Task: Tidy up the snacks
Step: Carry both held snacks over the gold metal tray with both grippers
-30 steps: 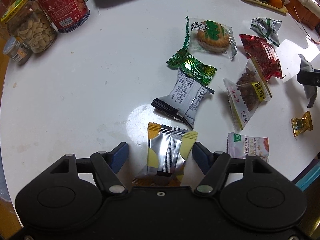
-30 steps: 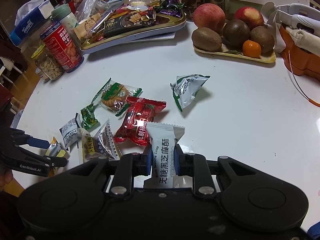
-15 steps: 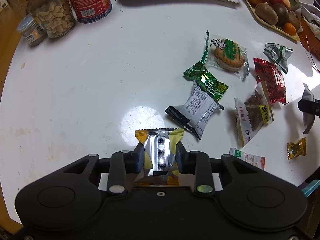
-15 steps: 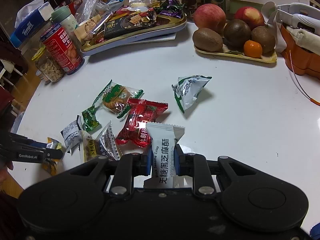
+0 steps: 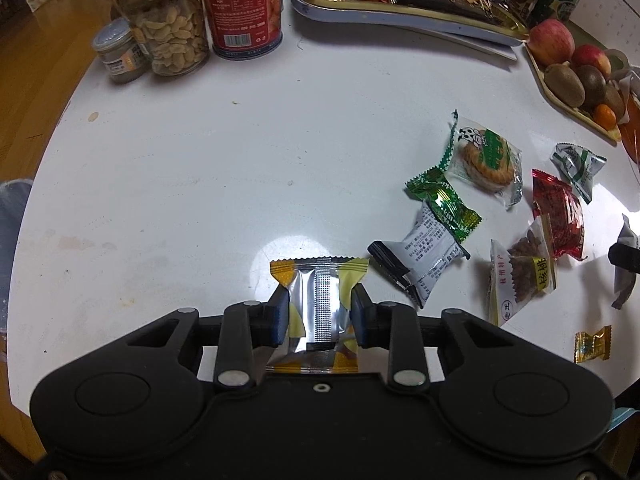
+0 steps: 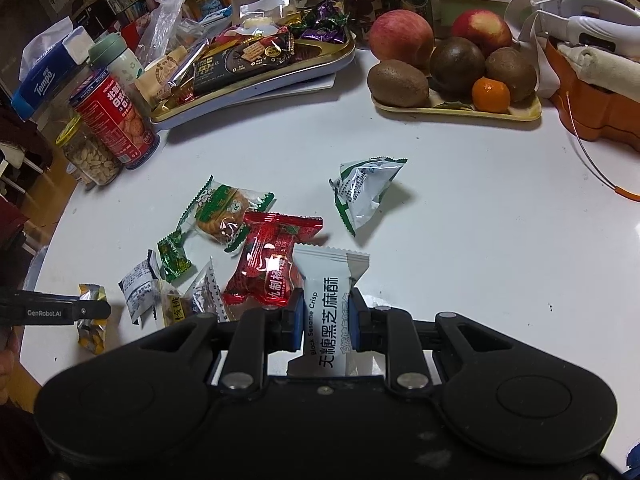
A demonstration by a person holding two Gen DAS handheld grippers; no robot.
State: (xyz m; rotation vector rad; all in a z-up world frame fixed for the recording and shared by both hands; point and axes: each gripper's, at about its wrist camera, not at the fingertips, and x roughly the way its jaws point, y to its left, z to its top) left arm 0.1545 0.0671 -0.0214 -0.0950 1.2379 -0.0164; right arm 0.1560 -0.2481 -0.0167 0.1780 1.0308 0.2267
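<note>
The left gripper is clamped on a silver foil snack packet with yellow corners, both pads pressing its sides; the packet's top seam sticks out just past the fingertips, over the round white table. The right gripper is clamped on a white sachet printed with black characters and "Black Sesame Crisp", held upright between the blue pads.

The rest of the loose snacks lie in a cluster on the table. In the left wrist view: a clear wrapper with a round biscuit and green print, a green foil candy overlapping the end of a white-and-black printed packet, a clear pouch of brown nuts with a yellow label, touching a red glossy packet, a white-and-green triangular pouch beyond it, and a small gold-wrapped candy near the table edge (well apart from the others).

At the far side stands a gold-rimmed tray filled with wrapped snacks, with a red cylindrical tin and a glass jar of pale nuts just beside each other, and a flat tray of fruit.
</note>
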